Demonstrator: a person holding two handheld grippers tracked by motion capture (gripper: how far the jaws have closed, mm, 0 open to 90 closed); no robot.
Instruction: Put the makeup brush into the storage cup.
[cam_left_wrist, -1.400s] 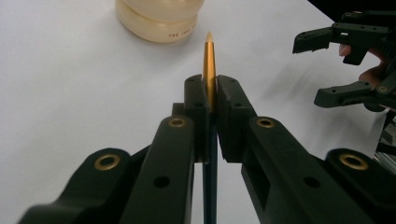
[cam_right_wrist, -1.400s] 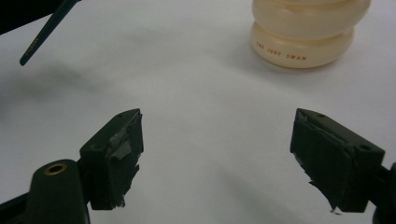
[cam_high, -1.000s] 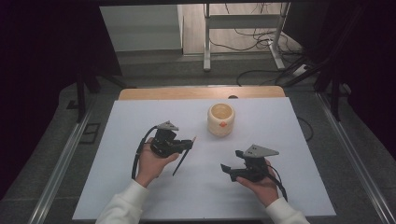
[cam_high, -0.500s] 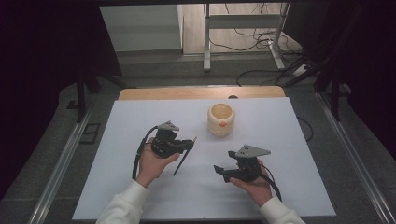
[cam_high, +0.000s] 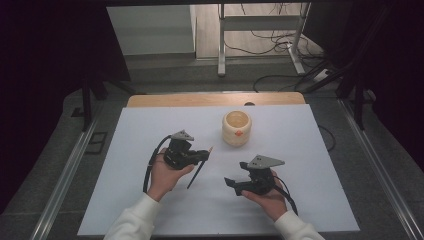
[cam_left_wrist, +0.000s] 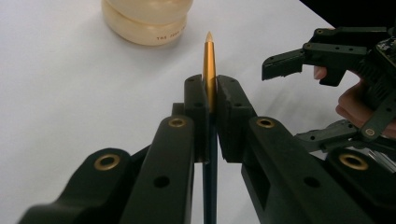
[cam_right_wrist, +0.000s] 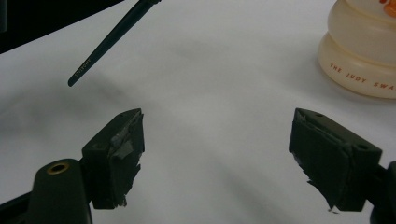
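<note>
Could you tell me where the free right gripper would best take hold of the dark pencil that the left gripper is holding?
Probably the bare lower shaft of the pencil, below the left gripper, whose jaws pinch it near the gold tip. That tail hangs free above the white table, slanting down towards the person. The right gripper, jaws open and empty, could come from its own side, straddling the thin shaft crosswise.

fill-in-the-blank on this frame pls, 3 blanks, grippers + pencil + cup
1. The left gripper is shut on the ____.
2. The right gripper has its jaws ____, with nothing between them.
3. The pencil tip points toward the cream-coloured ____.

Missing words: pencil; open; cup
</note>
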